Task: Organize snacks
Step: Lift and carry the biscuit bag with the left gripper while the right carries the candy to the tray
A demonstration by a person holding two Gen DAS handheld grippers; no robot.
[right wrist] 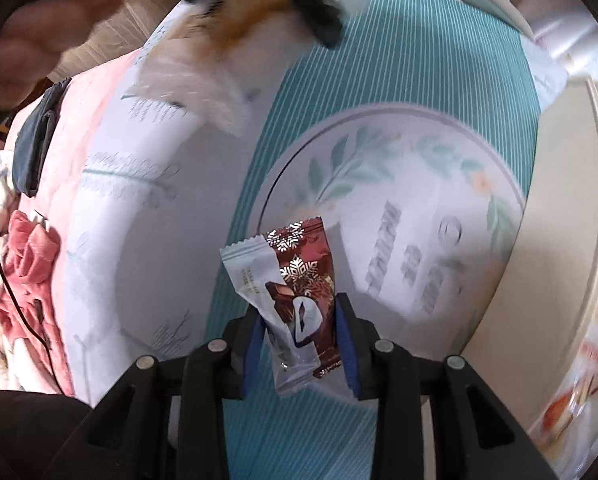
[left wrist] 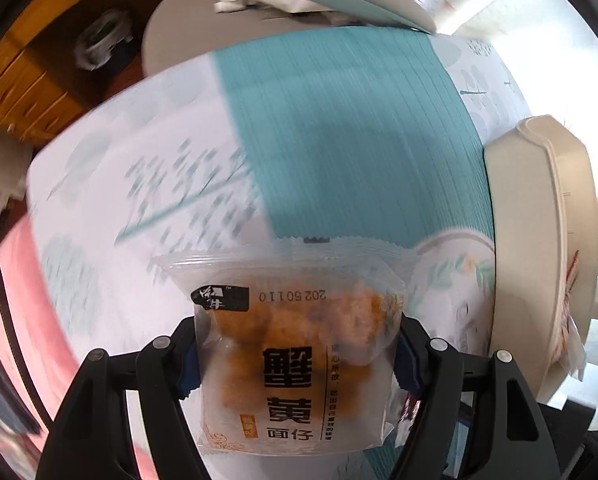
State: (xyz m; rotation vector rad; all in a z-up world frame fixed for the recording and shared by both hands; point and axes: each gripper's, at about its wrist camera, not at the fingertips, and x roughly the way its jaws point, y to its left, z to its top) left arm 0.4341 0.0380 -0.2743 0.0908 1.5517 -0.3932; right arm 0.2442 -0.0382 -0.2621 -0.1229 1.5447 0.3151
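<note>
While both grippers carry a snack above it, the tablecloth (left wrist: 339, 128) fills most of each view, white with a teal striped band down the middle and a printed leaf wreath on it. At the right edge of both frames stands a cream tub (left wrist: 539, 240), its rim curving from upper right to lower right; in the right wrist view, some wrapped snacks show blurred in its lower right part, so it reads as the place where the snacks are being gathered. A pink cloth (right wrist: 31, 264) lies bunched at the left edge of that view.

In the lower middle of the left wrist view, the left gripper (left wrist: 299, 356) is clenched on a clear noodle snack bag (left wrist: 295, 344), its blue pads pressing the bag's two sides, and the bag hangs off the cloth. The same bag and gripper appear blurred at the top of the right wrist view.

Smaller, in the lower middle of the right wrist view, the right gripper (right wrist: 299, 336) grasps a chocolate bar wrapper (right wrist: 291, 292), maroon and white with snowflakes, by its lower half; the upper end sticks out over the teal band, just left of the wreath.

The step in hand looks like the carry toward the tub, both pieces already lifted. The next move calls for bringing each gripper over the tub's open top, clear of the rim, one after the other so they do not collide, then releasing so the piece drops inside.
</note>
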